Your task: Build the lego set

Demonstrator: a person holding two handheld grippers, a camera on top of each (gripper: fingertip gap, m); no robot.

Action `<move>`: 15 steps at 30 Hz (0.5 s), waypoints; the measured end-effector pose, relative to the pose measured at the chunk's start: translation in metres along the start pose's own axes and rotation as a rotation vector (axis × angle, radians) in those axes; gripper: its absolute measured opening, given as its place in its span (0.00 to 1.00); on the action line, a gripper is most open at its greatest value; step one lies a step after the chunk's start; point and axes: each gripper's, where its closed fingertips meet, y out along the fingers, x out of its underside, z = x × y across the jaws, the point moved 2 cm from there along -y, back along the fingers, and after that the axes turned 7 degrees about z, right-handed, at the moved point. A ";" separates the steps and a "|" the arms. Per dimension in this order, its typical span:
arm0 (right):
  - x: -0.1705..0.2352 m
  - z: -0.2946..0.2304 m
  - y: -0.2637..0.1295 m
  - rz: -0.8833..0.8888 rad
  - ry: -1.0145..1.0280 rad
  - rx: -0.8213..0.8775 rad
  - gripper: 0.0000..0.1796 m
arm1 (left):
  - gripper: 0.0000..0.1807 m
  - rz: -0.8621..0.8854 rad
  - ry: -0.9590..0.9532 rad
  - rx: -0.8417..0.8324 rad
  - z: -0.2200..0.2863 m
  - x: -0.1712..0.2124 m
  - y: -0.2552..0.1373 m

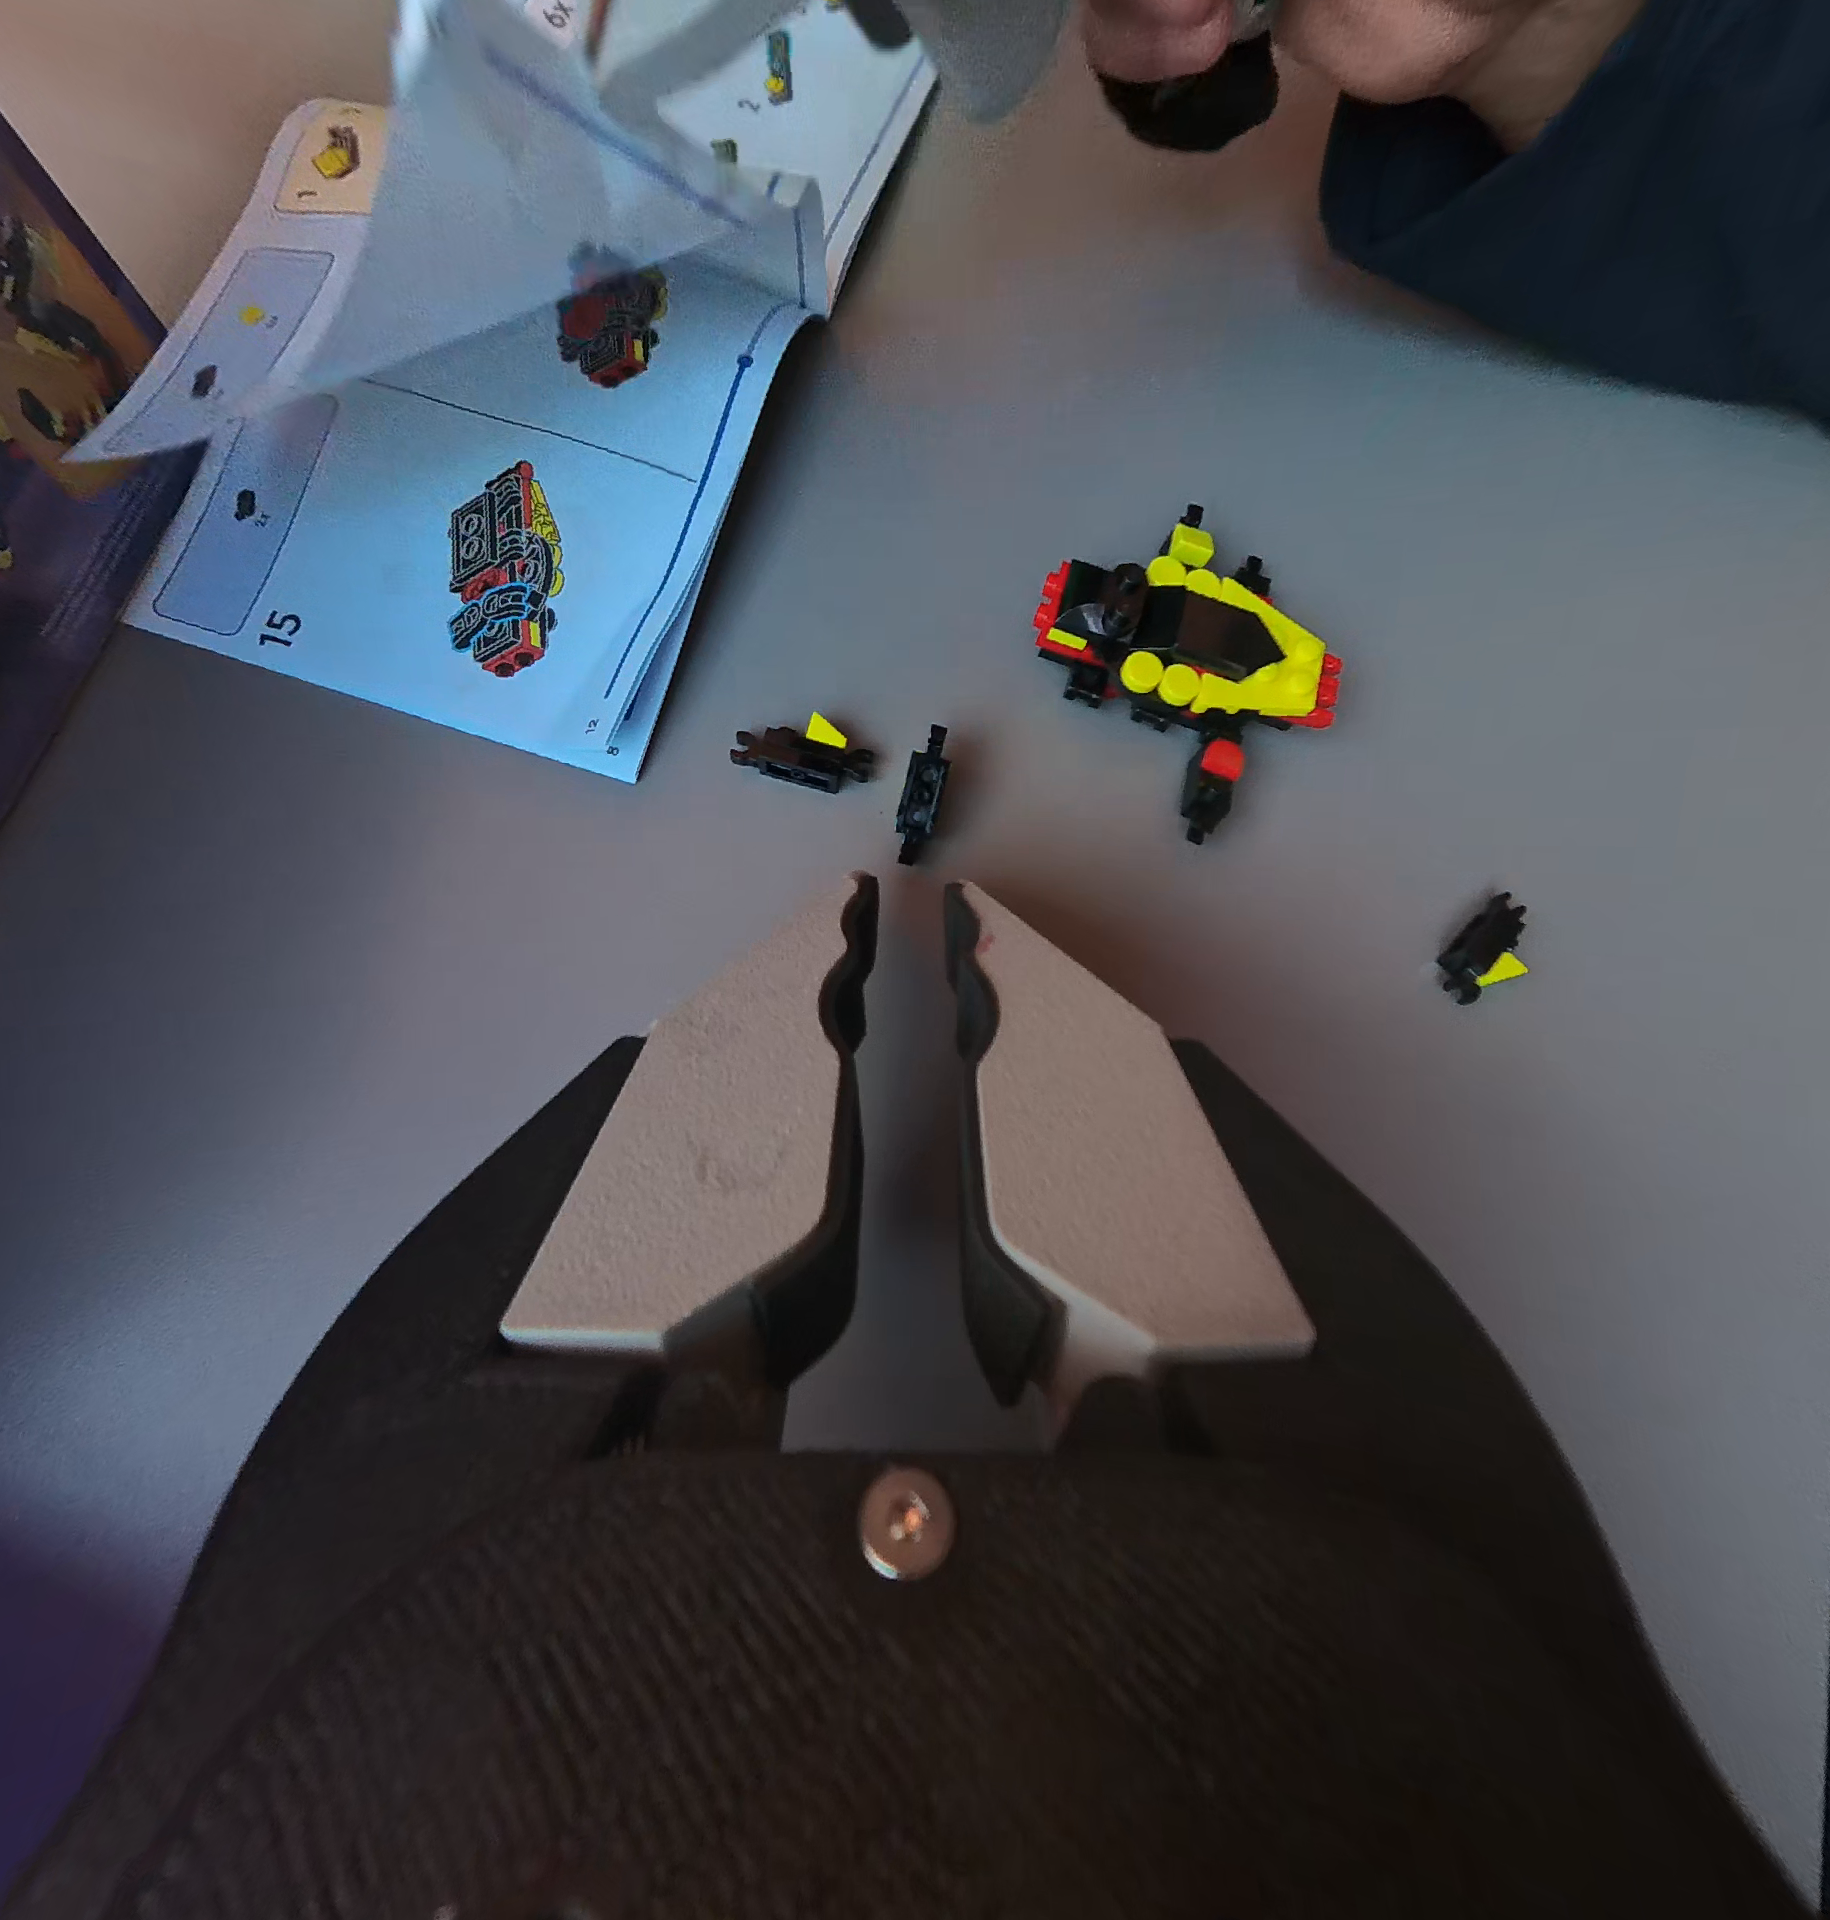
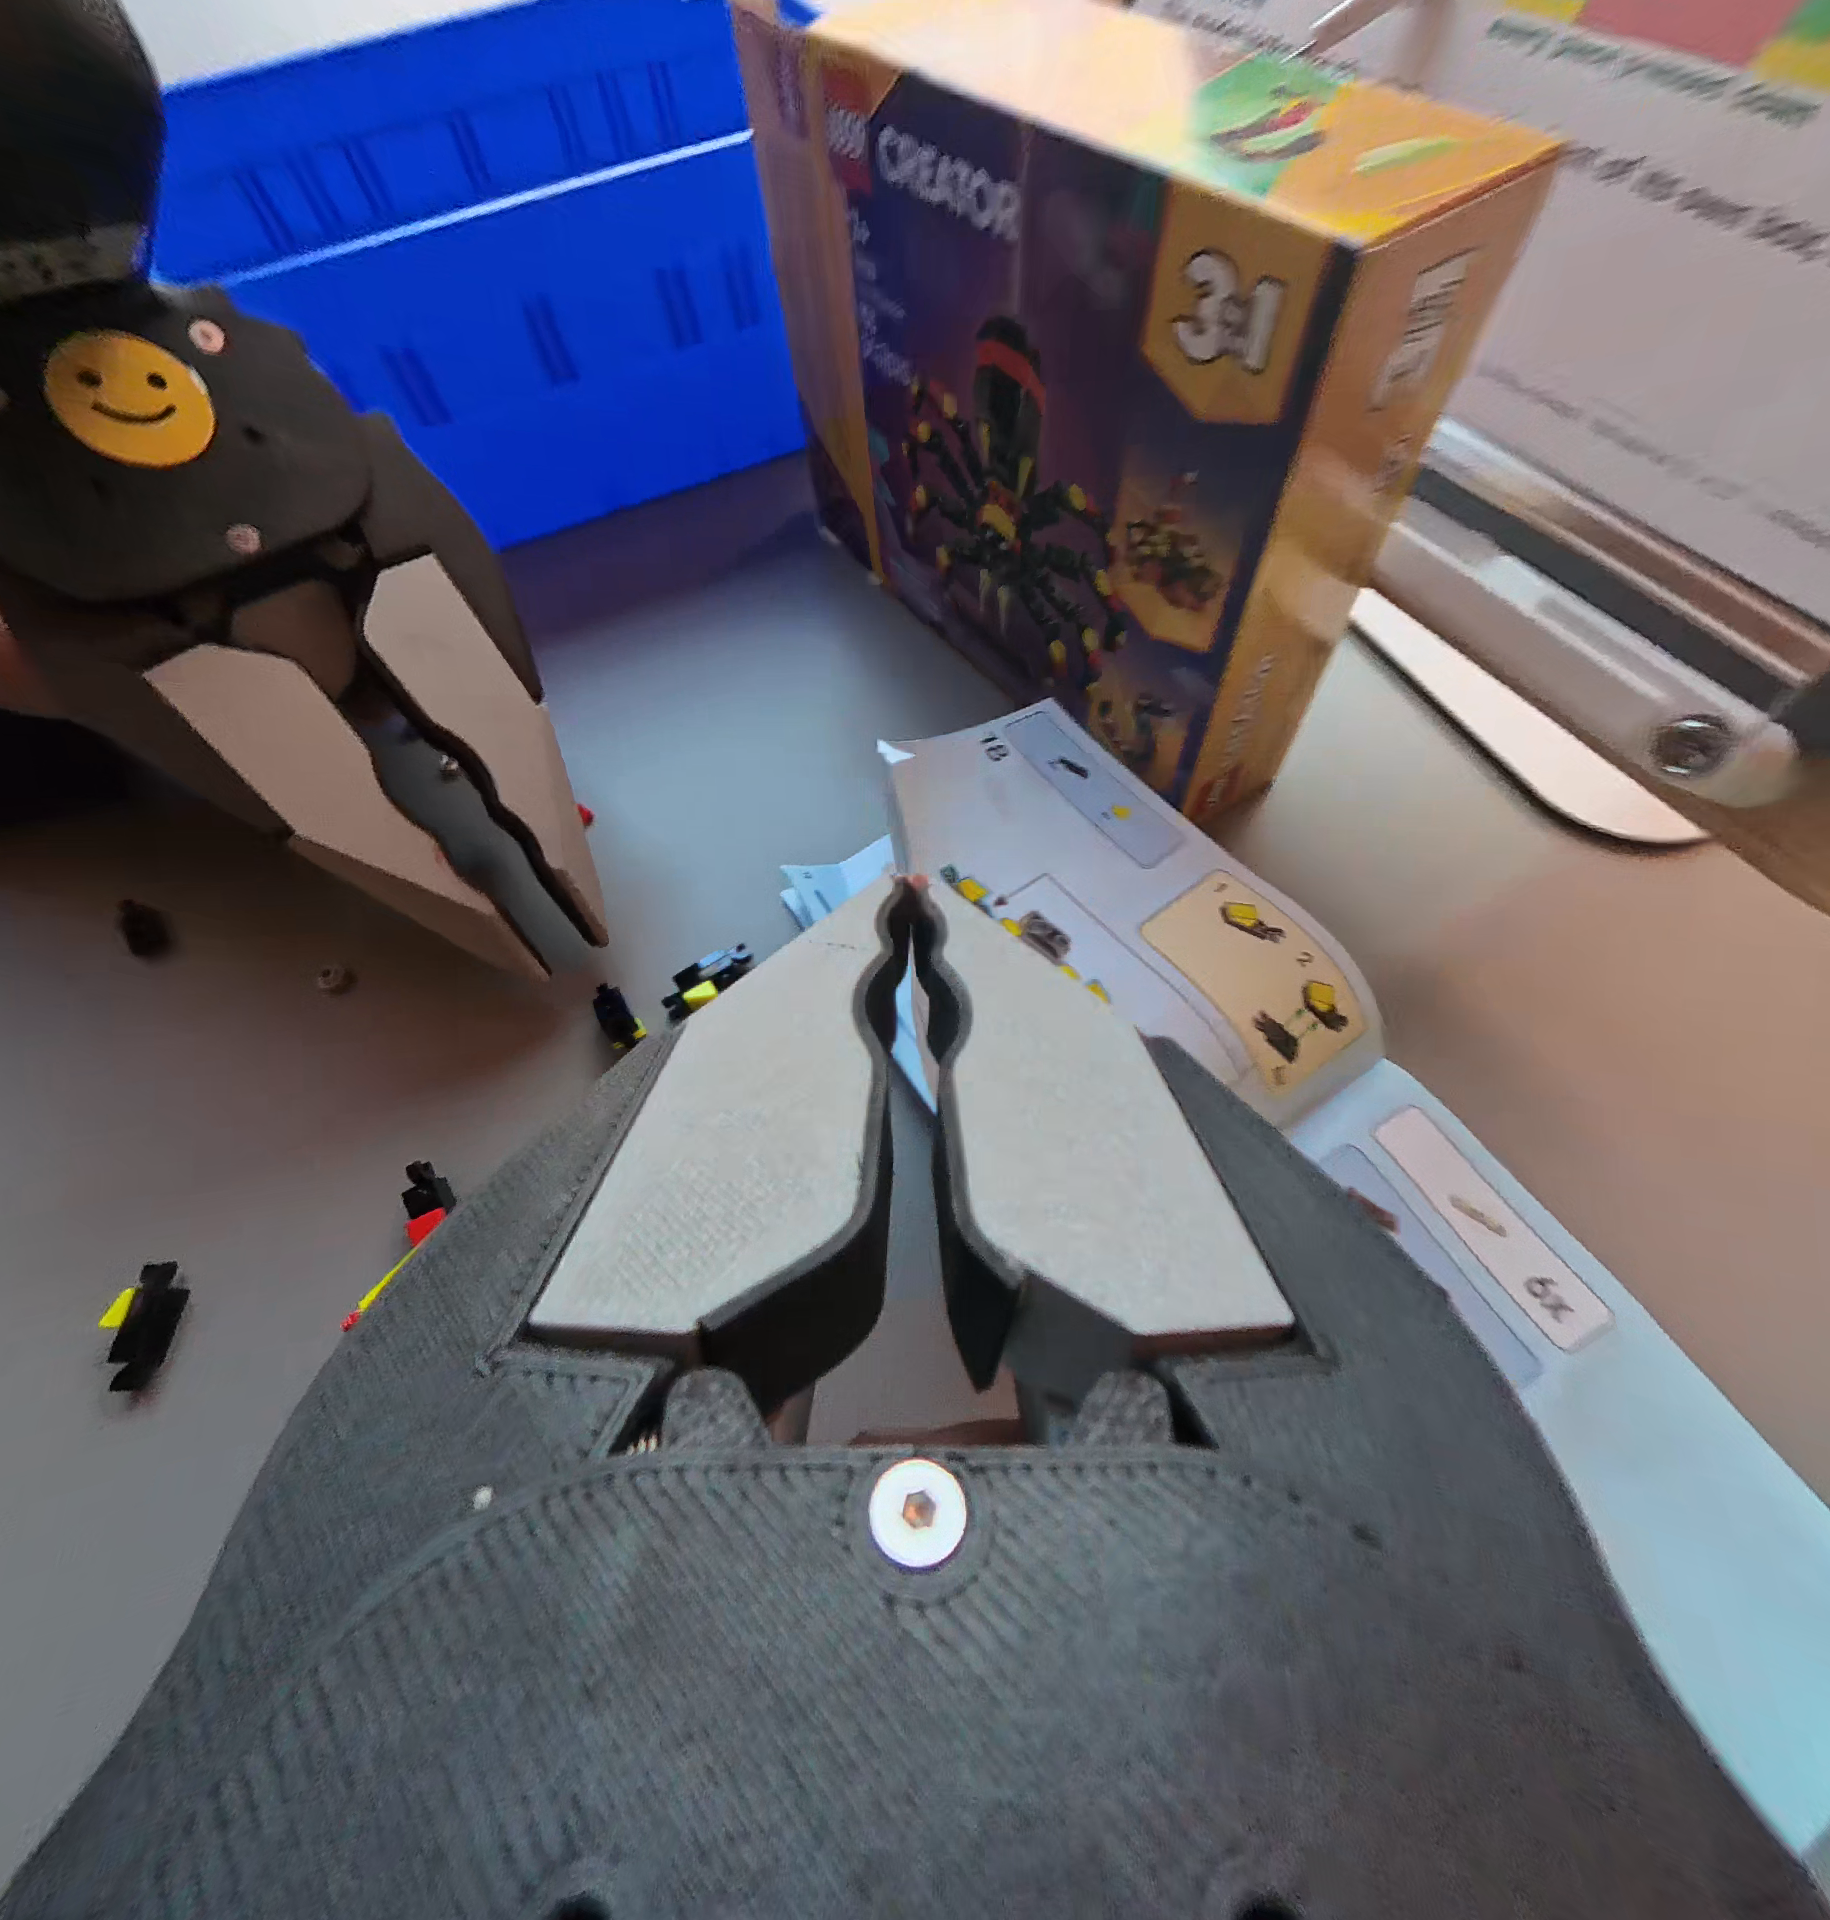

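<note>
— Left tongs (image 1: pixel 906 888) hang slightly parted, empty; right tongs (image 2: pixel 911 883) pinch a booklet page (image 2: pixel 1150 935).
— The spider body (image 1: pixel 1191 644) lies beyond, mid-surface. Light, brittle; grip its flanks.

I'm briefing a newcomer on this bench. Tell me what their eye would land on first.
First, the half-built model in yellow, black and red, on the grey table ahead and right of the left claw. Next, the open instruction booklet at far left, one page lifted and blurred, pinched in the right claw. In the right wrist view, the set's box stands upright beside a blue bin.
</note>
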 end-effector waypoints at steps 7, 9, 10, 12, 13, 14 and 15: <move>-0.011 0.044 -0.059 0.103 0.004 0.224 0.00 | 0.05 0.004 -0.004 0.004 0.000 0.000 0.000; -0.009 0.053 -0.071 0.108 0.009 0.267 0.00 | 0.05 0.000 -0.006 0.008 0.001 0.000 0.000; -0.009 0.055 -0.075 0.116 0.016 0.270 0.00 | 0.05 -0.001 -0.005 0.010 0.001 0.001 0.001; -0.009 0.057 -0.080 0.136 0.037 0.265 0.00 | 0.05 -0.003 -0.002 0.010 0.002 0.001 0.001; -0.009 0.057 -0.081 0.145 0.047 0.259 0.00 | 0.05 -0.003 -0.001 0.011 0.002 0.001 0.001; -0.009 0.057 -0.082 0.153 0.055 0.249 0.00 | 0.05 -0.002 0.000 0.010 0.002 0.001 0.001; -0.010 0.056 -0.082 0.160 0.060 0.239 0.00 | 0.05 -0.002 -0.001 0.009 0.002 0.001 0.001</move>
